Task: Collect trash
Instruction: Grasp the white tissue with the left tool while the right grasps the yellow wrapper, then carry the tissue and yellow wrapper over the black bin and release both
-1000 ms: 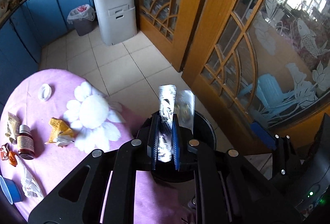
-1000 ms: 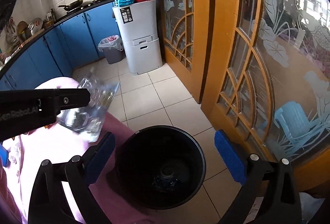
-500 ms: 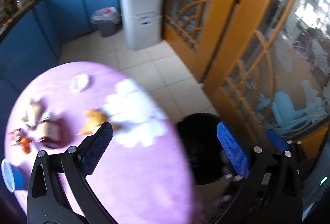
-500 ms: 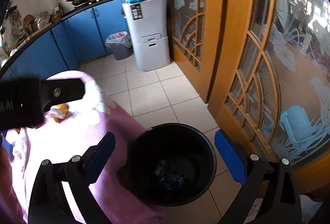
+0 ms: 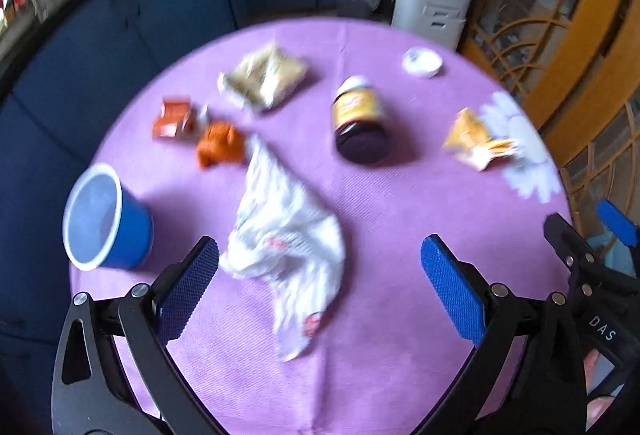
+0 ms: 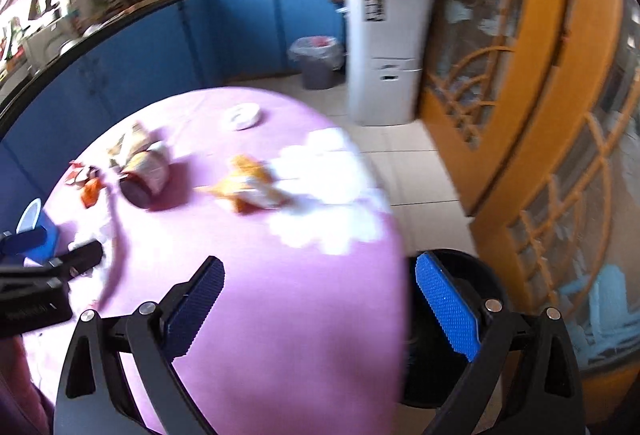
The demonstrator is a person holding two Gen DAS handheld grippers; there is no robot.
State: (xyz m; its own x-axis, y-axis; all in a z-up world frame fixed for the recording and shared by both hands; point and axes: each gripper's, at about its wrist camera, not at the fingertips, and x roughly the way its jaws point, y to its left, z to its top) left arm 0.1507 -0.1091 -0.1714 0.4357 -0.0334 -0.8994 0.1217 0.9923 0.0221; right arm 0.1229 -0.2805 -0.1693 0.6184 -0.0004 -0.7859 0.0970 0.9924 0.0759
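My left gripper (image 5: 320, 287) is open and empty above the round pink table (image 5: 400, 255), over a crumpled white plastic bag (image 5: 288, 235). Farther off lie an orange wrapper (image 5: 218, 149), a red wrapper (image 5: 174, 115), a beige packet (image 5: 264, 79) and a yellow wrapper (image 5: 476, 143). My right gripper (image 6: 320, 303) is open and empty over the table's near right edge. The black trash bin (image 6: 476, 295) stands on the floor beside the table, behind the right finger. The yellow wrapper (image 6: 248, 187) lies ahead of it.
A blue cup (image 5: 106, 219), a brown jar lying on its side (image 5: 360, 123), a small white dish (image 5: 422, 61) and a white flower mat (image 5: 520, 151) are on the table. Blue cabinets (image 6: 160, 51), a white appliance (image 6: 384, 55) and wooden glass doors (image 6: 540, 75) surround it.
The left gripper let go of the silvery wrapper over the bin, opened, and swung back left over the table. The right gripper turned left from the bin toward the table.
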